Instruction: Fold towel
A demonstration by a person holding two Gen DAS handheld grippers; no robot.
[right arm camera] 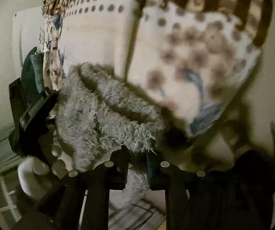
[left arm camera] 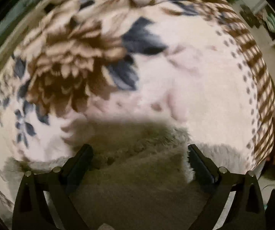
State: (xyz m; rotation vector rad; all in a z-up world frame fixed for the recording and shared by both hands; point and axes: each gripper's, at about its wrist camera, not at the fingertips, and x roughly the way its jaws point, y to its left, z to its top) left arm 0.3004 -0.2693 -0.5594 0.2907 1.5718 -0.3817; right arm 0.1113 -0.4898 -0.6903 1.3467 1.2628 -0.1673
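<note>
Your largest thing is the one floral blanket [left arm camera: 156, 72], cream with brown flowers, grey-blue leaves and a brown checked border, spread flat ahead of your left gripper [left arm camera: 140, 157] and filling its view; in the right wrist view it lies beyond the towel [right arm camera: 106, 115], blurred, with a dotted band and a dark striped edge at the top.

There is one towel, grey and shaggy. From your right gripper [right arm camera: 136, 169] it runs forward and to the left as a bunched roll, its long axis slanting from the fingertips up toward the far left, with a fold line along the top. In the left wrist view a shaded stretch of it [left arm camera: 137, 172] lies between and just ahead of your left gripper's two fingers, one white fringed edge [left arm camera: 189, 170] beside the right finger.

Your right gripper is pinching the towel, its two fingers drawn close together with pile sticking out between them. Your left gripper is spread wide, its fingers well apart over the towel, closed on nothing.

In the right wrist view your left gripper [right arm camera: 39, 105] sits to the left of the towel, touching its edge, with one white-gloved hand [right arm camera: 34, 174] below it.
</note>
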